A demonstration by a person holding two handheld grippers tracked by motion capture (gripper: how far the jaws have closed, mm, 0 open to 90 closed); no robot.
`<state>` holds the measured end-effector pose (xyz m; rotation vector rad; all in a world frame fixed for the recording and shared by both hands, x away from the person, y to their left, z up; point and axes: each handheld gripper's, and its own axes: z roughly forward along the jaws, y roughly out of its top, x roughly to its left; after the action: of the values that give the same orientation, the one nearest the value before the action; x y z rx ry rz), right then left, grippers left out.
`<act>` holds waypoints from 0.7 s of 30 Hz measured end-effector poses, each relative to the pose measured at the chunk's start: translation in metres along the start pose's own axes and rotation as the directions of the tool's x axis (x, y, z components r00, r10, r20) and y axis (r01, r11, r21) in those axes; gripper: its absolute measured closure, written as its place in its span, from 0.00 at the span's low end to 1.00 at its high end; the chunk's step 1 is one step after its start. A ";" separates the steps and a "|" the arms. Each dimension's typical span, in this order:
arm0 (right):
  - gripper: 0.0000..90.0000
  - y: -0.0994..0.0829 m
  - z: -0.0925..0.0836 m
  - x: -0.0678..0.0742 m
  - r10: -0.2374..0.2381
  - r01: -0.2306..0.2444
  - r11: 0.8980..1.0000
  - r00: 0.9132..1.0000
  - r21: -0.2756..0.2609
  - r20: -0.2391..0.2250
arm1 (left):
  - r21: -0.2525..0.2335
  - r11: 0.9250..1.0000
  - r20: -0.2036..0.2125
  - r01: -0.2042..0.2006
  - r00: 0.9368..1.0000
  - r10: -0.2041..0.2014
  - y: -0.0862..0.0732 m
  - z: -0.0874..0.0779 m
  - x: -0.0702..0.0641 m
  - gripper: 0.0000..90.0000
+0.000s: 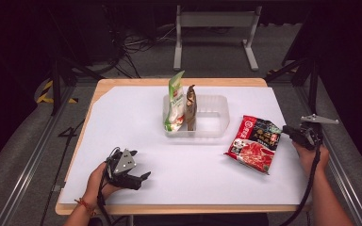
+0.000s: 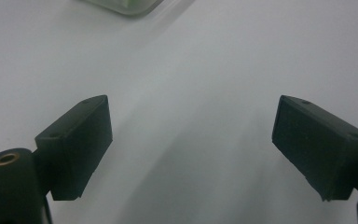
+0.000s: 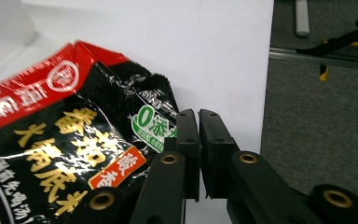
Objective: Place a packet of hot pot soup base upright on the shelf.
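Lighting's pretty uneven: the white worktop is lit softly from above while the floor around it falls off into near black. High view is soft and low-res. The red packet throws small glints, and the left tongs look blurry up close.

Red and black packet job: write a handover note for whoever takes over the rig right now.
Left gripper: jaws open, empty, over the white sheet.
Right gripper: jaws shut at the right edge of the red and black packet; whether they pinch it is unclear.
Done: green pouch and brown pouch stand in the clear tray.
Left: probably move the packet into the tray.
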<state>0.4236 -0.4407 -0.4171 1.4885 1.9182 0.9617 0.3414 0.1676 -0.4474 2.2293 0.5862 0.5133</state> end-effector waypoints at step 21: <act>1.00 0.006 0.019 0.026 -0.164 0.166 0.985 0.986 0.037 -0.041 | -0.003 1.000 0.046 0.008 0.999 -0.007 0.002 0.004 -0.002 0.19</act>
<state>0.4352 -0.4107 -0.4239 1.3173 2.0627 0.8865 0.3423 0.1631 -0.4483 2.2295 0.5693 0.4572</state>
